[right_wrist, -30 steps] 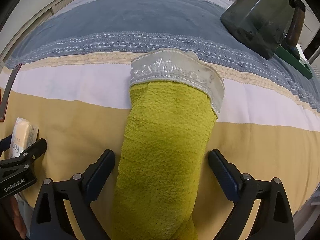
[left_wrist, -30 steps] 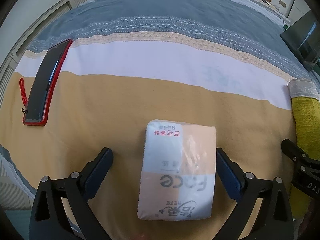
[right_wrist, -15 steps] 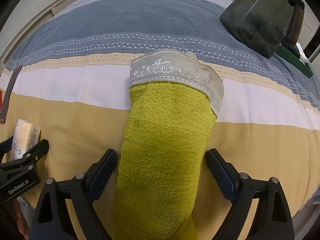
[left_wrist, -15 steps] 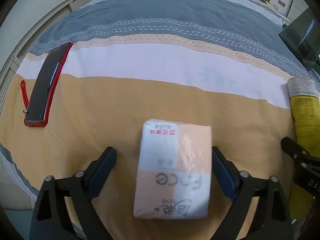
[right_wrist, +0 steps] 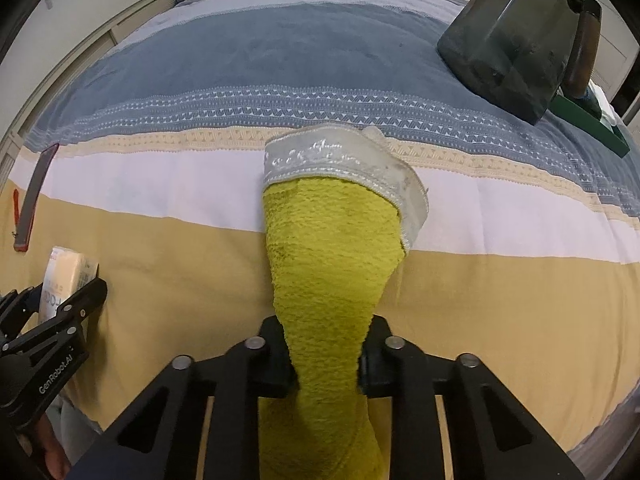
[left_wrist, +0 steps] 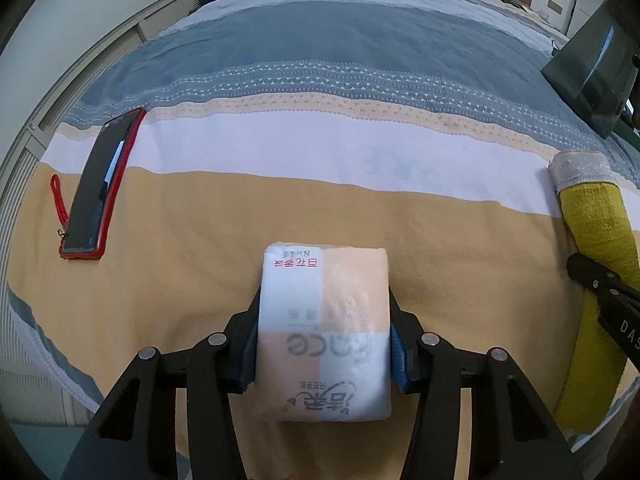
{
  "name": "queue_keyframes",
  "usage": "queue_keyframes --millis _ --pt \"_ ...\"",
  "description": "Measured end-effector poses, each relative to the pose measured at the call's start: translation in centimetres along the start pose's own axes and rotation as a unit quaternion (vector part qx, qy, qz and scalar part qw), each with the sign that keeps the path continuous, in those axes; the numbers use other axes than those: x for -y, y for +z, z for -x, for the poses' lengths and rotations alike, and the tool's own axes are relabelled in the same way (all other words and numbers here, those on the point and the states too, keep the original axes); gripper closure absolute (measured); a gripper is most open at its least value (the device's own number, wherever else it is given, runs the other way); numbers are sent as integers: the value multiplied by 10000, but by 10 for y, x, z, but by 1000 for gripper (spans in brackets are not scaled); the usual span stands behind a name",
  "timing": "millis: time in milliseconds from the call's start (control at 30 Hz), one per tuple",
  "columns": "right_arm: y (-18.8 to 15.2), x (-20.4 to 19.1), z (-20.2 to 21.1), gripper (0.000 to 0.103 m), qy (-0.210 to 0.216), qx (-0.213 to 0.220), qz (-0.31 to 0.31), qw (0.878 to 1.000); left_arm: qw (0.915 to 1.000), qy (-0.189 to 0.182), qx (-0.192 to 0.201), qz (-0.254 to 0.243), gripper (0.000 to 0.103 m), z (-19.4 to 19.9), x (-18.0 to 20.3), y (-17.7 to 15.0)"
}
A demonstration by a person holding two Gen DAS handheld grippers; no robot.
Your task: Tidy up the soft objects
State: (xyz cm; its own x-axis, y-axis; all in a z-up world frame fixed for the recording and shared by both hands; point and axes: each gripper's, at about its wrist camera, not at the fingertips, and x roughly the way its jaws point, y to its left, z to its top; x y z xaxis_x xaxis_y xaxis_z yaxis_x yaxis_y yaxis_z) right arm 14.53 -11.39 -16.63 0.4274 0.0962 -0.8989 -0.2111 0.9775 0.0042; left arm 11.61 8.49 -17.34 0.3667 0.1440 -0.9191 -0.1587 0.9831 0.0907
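Left gripper [left_wrist: 324, 344] clamped on a tissue pack [left_wrist: 325, 332], pads pressed to both its sides, low over the tan stripe of the bedspread [left_wrist: 200, 216]. Right gripper [right_wrist: 326, 364] pinched tight around a yellow towel [right_wrist: 328, 264] — silver-trimmed end pointing far, across the white stripe. Far left, a red-cased phone [left_wrist: 102, 186]; far right, a dark jug [right_wrist: 516, 36] — both well apart.

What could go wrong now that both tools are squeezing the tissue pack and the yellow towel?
The left tool pinches the tissue pack at its near half, so the far end may sag or slip out when lifted. The right tool bunches the rolled yellow towel narrow; most of it lies ahead, so it could unroll or drag along the bedspread.
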Motion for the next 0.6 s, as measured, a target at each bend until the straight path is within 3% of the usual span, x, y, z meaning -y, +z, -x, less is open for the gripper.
queue_keyframes --millis 267,600 --pt "-1 20 11 85 329 178 -166 9992 10000 47 29 55 58 9 3 3" --pt "-9 65 43 84 661 490 -411 9958 9991 -136 331 -214 58 47 24 13"
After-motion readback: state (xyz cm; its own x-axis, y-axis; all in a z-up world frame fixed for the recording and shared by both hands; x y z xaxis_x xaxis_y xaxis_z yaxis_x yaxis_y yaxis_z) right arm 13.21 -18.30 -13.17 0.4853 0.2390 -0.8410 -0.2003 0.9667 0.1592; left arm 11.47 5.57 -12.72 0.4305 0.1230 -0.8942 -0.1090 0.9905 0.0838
